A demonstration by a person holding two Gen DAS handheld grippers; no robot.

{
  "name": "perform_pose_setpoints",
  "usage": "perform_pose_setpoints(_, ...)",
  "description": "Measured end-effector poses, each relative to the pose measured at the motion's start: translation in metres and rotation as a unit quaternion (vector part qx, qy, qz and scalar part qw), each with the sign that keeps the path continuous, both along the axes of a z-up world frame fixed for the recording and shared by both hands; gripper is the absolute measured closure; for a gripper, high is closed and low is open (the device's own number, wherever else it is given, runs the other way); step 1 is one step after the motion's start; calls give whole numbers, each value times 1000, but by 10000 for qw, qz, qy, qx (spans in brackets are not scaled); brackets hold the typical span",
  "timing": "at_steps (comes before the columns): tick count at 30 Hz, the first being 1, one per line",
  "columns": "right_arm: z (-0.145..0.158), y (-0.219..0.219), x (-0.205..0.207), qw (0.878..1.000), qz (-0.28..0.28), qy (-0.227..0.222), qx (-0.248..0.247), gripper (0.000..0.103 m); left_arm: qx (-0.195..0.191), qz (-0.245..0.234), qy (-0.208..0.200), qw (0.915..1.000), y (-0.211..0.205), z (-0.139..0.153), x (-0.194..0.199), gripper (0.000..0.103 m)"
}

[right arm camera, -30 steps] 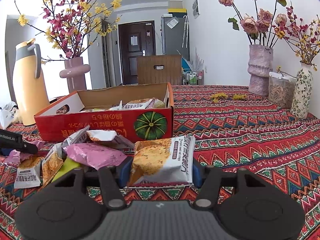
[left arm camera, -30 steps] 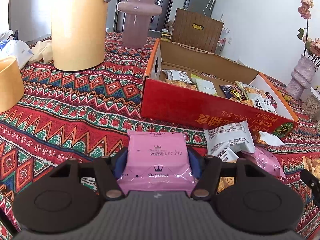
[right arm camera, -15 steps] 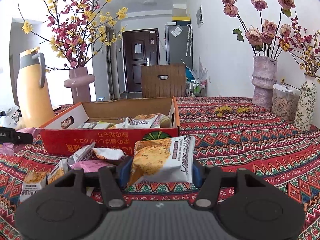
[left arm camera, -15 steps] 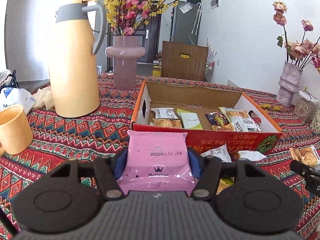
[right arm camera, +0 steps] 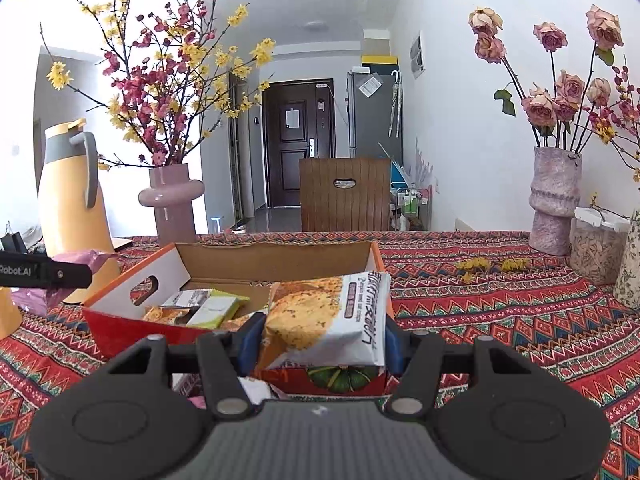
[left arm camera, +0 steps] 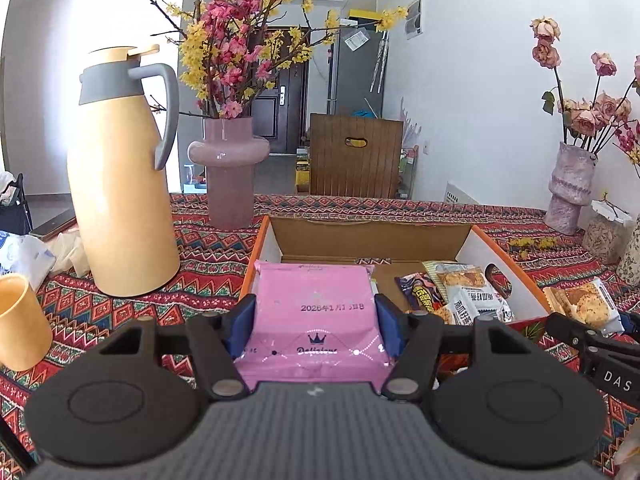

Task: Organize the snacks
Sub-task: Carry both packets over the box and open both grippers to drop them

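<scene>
Pink packet (left arm camera: 316,312) sits pinched between the blue pads of the left gripper (left arm camera: 316,318), held in the air at the near left corner of the box (left arm camera: 368,236). The right gripper (right arm camera: 320,332) pinches a white cookie pack (right arm camera: 326,318) at the box's near right corner, above the pumpkin print on the front wall. Inside the box, several snacks (left arm camera: 456,292) lie along its right side. The box rests on the patterned tablecloth (right arm camera: 500,312), with a yellow jug (left arm camera: 120,184) and cup (left arm camera: 20,320) towards the table's left edge.
</scene>
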State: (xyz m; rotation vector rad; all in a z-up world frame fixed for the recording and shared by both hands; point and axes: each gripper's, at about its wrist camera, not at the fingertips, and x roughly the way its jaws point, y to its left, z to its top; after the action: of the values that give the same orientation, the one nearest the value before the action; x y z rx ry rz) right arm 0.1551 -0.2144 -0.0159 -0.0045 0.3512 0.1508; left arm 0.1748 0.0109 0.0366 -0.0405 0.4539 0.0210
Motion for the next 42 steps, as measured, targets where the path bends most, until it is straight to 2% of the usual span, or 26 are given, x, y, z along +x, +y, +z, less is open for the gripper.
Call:
perform_pose_setpoints(12,23,18,41,9995,125,-276,-39,45,67,-23,-199,9998,-11,17,34,40)
perform_pose_setpoints(20,28,31,69,9993,225,-298,-64,45,135,57,-192,9997,-18,19,60,40)
perform_pose_setpoints(25,23,39,87,9993,289,-237,-58,45,144,159,-179,9996,-18,14,76,40)
perform_pose_setpoints(31,2,41,105,9997,208,-75,-48,45,185,439,-281,9985,-13,0,89,40)
perform_pose_setpoints(40,-14,47,113,9989,379,221,-157,45,384,246,-107,9989,-16,-25,98,40)
perform_pose_setpoints(42,-16,48,114,9988,355,281,-182,39,326,222,-117,9992,-15,-26,98,40)
